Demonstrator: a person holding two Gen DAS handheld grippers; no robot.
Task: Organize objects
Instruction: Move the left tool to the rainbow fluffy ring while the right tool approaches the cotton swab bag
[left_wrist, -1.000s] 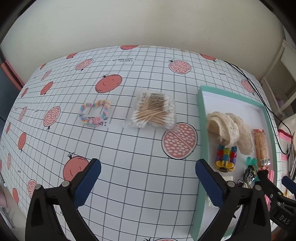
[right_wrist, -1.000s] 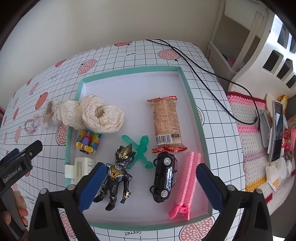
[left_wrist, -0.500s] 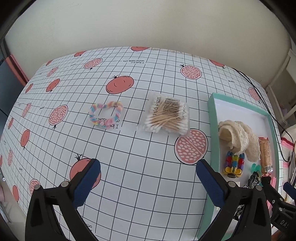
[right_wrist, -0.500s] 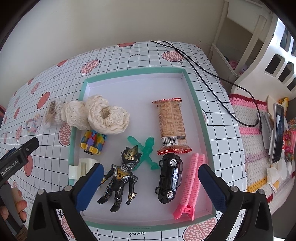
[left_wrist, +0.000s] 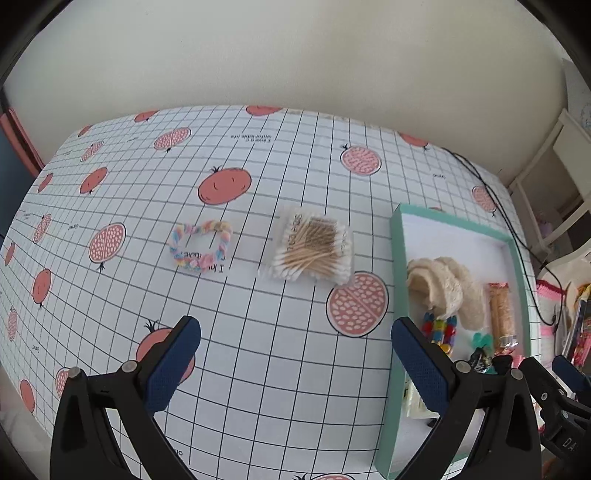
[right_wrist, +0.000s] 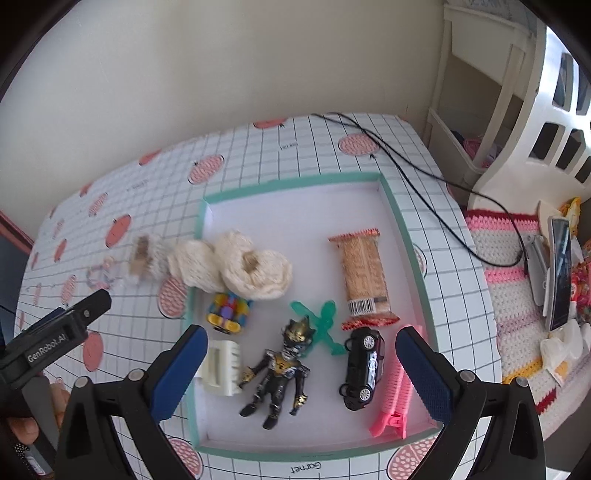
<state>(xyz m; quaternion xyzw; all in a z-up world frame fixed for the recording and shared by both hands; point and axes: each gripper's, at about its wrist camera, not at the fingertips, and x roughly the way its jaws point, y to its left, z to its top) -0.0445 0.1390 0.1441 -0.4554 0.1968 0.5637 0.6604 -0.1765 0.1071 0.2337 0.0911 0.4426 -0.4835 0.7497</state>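
A clear pack of cotton swabs (left_wrist: 312, 248) and a pastel braided hair tie (left_wrist: 201, 245) lie on the gridded tablecloth, ahead of my open left gripper (left_wrist: 295, 363), which holds nothing. The teal-rimmed tray (right_wrist: 402, 236) holds a cream lace scrunchie (right_wrist: 255, 269), a wafer packet (right_wrist: 364, 275), a green figure (right_wrist: 321, 321), a black and gold action figure (right_wrist: 282, 369), a black toy car (right_wrist: 364, 367), a pink clip (right_wrist: 397, 391), a white claw clip (right_wrist: 221, 367) and a multicoloured toy (right_wrist: 231, 312). My right gripper (right_wrist: 301, 373) hangs open above the tray's near half.
A black cable (right_wrist: 424, 173) runs across the table's far right corner. A crocheted mat (right_wrist: 513, 291) with a phone (right_wrist: 559, 266) lies right of the table. White furniture (right_wrist: 509, 92) stands beyond. A hand (right_wrist: 26, 424) holds the left gripper's handle.
The left gripper has drawn back and risen, so the swabs and hair tie sit farther ahead. The right gripper has pulled back slightly over the tray. Both stay open.
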